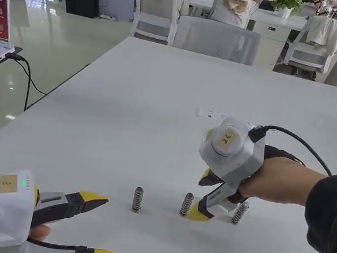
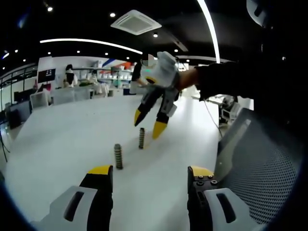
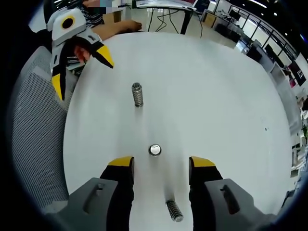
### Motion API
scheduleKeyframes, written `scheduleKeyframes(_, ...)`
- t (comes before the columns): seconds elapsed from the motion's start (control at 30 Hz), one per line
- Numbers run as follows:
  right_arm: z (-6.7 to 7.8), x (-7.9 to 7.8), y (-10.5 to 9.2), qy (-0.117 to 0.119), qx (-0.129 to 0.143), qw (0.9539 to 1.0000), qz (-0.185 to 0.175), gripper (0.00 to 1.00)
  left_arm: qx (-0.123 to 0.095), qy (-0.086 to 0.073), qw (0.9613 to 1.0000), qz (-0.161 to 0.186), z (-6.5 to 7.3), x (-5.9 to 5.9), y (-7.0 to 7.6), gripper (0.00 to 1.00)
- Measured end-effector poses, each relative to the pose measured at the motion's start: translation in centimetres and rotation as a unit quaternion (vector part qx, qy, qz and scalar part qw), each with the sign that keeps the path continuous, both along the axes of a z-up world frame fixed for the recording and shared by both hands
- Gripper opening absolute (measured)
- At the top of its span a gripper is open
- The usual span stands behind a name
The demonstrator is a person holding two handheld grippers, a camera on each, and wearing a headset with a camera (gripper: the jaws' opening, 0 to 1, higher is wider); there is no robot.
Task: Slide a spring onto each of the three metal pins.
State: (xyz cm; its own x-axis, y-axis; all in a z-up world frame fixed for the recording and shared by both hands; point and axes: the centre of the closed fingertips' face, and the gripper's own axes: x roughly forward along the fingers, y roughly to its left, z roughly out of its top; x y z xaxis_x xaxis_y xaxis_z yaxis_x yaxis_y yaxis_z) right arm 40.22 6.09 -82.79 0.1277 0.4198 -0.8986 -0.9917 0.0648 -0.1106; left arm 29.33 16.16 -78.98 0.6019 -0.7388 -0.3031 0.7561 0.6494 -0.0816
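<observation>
Springs (image 1: 187,204) are standing upright in a row of three on the table (image 1: 158,102), each seemingly seated over its pin, though the coils are hiding the pins themselves. So I am judging the threading as all but done.

In the right gripper view the middle spring (image 3: 154,149) is showing end-on just ahead of my right gripper (image 3: 161,161), in line with the gap between its tips. The near spring (image 3: 174,210) is sitting back between those jaws, toward their roots. The far spring (image 3: 137,94) is standing well ahead. These jaws are standing apart and gripping nothing.

My left gripper (image 2: 151,171) is hovering low over the table. Its jaws are also apart and empty, with the far spring just ahead of its left tip.

I am seeing the risk on the right side, where two springs are lying inside or close to that jaw gap. Any sideways sweep or twist while pulling away could be clipping a coil and tipping a pin. Closing here could be pinching the near spring and dragging it off. I cannot tell whether the pins are fixed to the table.
</observation>
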Motion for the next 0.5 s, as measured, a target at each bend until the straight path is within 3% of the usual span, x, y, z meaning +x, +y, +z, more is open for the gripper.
scheduleKeyframes(0.5, 0.5, 0.9, -2.9, 0.000, 0.049, 0.9965, -0.068, 0.46, 0.003, 0.004, 1.0000, 0.002, 0.0, 0.3, 0.2, 0.58)
